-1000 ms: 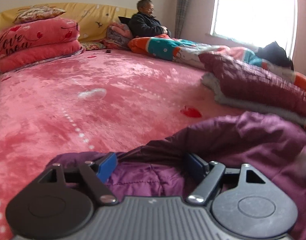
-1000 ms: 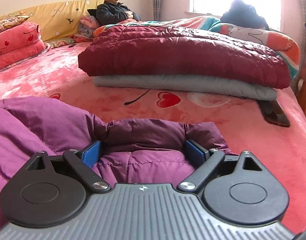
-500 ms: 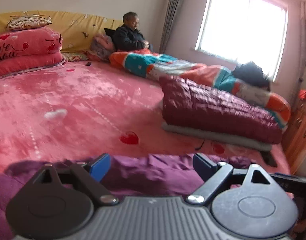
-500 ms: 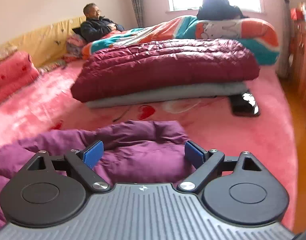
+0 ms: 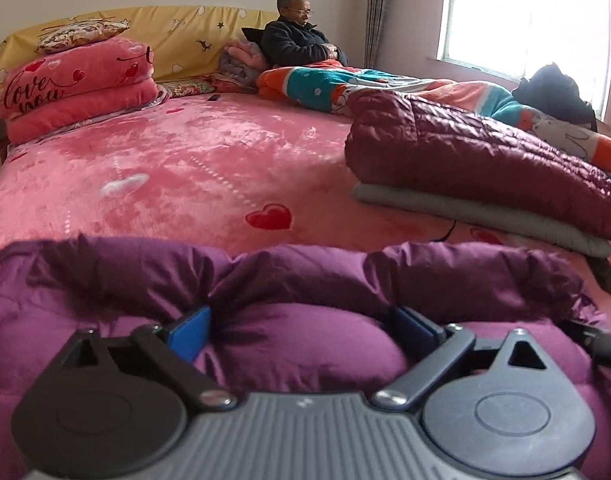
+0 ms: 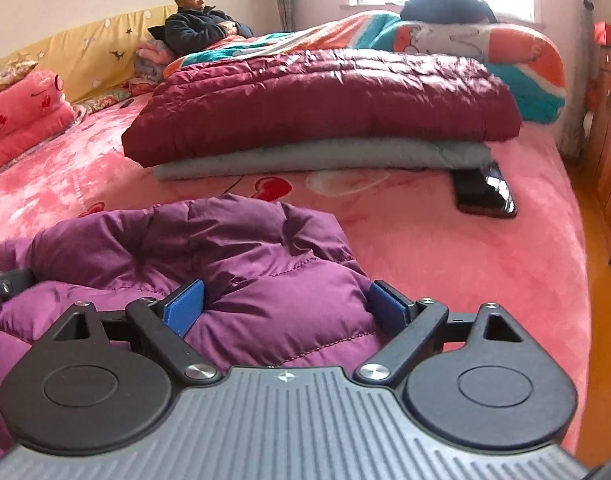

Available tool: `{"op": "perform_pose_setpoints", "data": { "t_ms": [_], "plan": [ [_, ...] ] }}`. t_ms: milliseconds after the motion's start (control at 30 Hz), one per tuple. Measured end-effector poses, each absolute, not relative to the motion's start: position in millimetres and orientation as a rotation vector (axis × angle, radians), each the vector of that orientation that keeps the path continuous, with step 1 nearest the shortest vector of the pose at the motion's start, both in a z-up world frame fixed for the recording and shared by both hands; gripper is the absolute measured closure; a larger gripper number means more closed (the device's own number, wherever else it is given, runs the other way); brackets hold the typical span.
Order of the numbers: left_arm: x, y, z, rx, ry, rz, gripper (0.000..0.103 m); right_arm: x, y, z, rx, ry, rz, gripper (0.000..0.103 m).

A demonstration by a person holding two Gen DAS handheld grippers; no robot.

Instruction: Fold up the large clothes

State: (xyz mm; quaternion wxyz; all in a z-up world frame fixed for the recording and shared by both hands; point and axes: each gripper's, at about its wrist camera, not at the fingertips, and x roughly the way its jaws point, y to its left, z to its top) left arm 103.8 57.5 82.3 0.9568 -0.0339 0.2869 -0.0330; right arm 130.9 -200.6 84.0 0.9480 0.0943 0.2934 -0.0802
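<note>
Puffy purple quilted jacket (image 5: 305, 280), slick nylon with stitched channels, heaped at 6 o'clock on the bed (image 5: 185, 168), rolled upper edge forming a fat bolster across the left wrist view. Left claw (image 5: 305, 326) low over that heap, blue pads set wide and jaws opening; a rounded bulge of purple fabric swelling between the pads, touching or nearly touching both, no pinch visible. Right claw (image 6: 285, 306) likewise spread wide at the jacket's right end, a stitched puffed panel between the blue pads, fabric brushing the left pad, right pad just beside the edge of the cloth; no firm squeeze to be seen.

Plush pink fleece bedspread, shiny nap, printed with red hearts (image 5: 269, 216) and a white one. At 2 o'clock in the left wrist view, folded maroon quilted coat (image 5: 485, 164), narrow glossy ribs, stacked flat on a folded grey garment (image 5: 485, 216) of smooth matte cloth. Flat black phone (image 6: 485, 196) with glossy face on the bedspread just beside the grey stack's right corner, at 2 o'clock in the right wrist view. At 10 o'clock, thick pink folded blanket (image 5: 73, 84) with script lettering and a patterned cushion on top, against a yellow padded headboard (image 5: 177, 36). At 12 o'clock a person (image 5: 301, 40) in dark clothing seated against the headboard under a bright orange-and-teal blanket (image 5: 345, 84). Bright window (image 5: 525, 12) at 1 o'clock.
</note>
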Motion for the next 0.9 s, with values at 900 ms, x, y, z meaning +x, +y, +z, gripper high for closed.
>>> {"op": "perform_pose_setpoints", "data": {
  "t_ms": [900],
  "plan": [
    [93.9, 86.5, 104.8, -0.134, 0.512, -0.129, 0.001, 137.2, -185.5, 100.3, 0.165, 0.591, -0.236, 0.000]
  ]
}}
